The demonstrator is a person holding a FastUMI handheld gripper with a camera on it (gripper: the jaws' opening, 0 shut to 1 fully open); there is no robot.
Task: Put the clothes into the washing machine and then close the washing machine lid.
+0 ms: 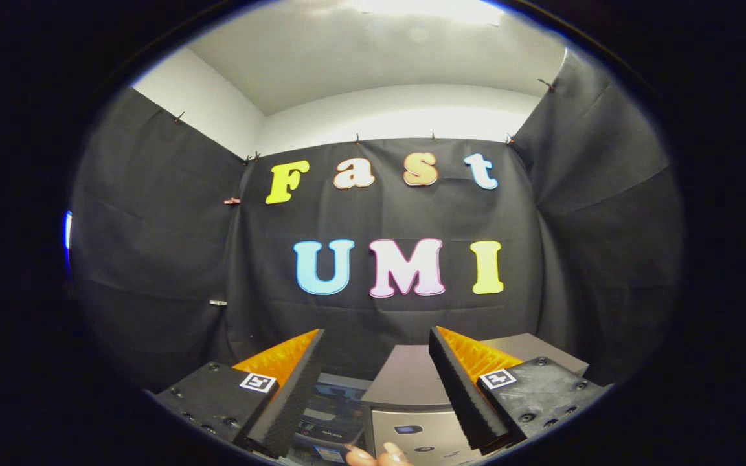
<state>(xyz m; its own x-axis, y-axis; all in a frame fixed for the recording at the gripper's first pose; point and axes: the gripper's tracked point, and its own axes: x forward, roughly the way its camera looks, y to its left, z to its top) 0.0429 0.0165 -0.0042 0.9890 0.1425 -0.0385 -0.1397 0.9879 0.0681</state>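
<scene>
No clothes are in sight from where you hold the camera, so judge them as you'd expect: soft, light and floppy, best pinched at a bunched fold so both sides bite cloth rather than a loose edge. What you can see is the grey, box-shaped washing machine (pixel 412 382) low ahead, its flat top between and just beyond the fingers; whether its lid is up I cannot tell. Fingertips of a hand (pixel 379 457) sit at its front. Your tool (pixel 376 343) is spread wide, holding and touching nothing.
</scene>
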